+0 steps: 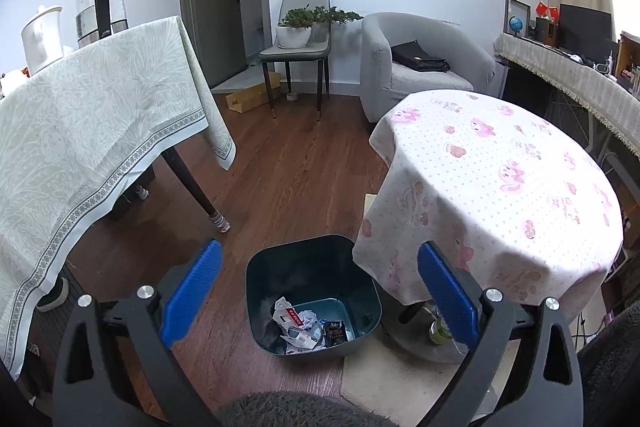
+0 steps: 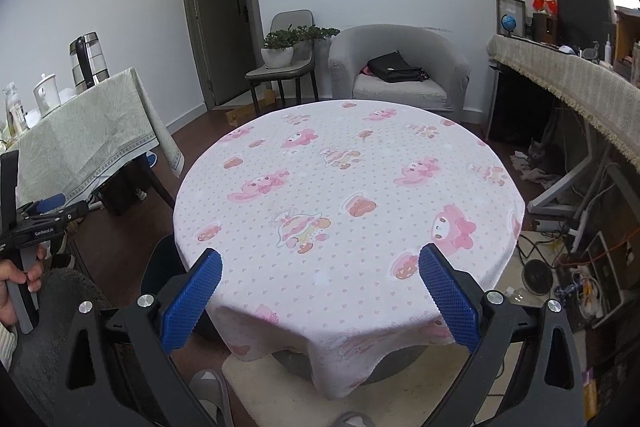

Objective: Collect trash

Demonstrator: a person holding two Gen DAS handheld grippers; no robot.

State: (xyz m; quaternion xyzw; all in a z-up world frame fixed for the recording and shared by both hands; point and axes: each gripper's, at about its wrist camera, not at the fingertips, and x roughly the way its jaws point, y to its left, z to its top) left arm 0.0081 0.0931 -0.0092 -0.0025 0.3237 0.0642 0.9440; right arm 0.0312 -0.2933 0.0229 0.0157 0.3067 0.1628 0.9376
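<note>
— Both grippers are empty: the left gripper (image 1: 318,285) hangs with jaws spread wide above the dark bin (image 1: 314,293) on the floor, and the right gripper (image 2: 320,287) gapes the same way over the round table (image 2: 348,187).

— Where's the trash?

— Crumpled paper and wrappers (image 1: 306,327) lie at the bin's bottom, left of the table. I'd judge collecting is nearly done, or a search comes next.

— Search where?

— The tabletop shows nothing loose. Under the cloth a green bottle (image 1: 438,333) peeks out, half hidden; I can't tell if it's rubbish. The floor nearby is cut off.
</note>
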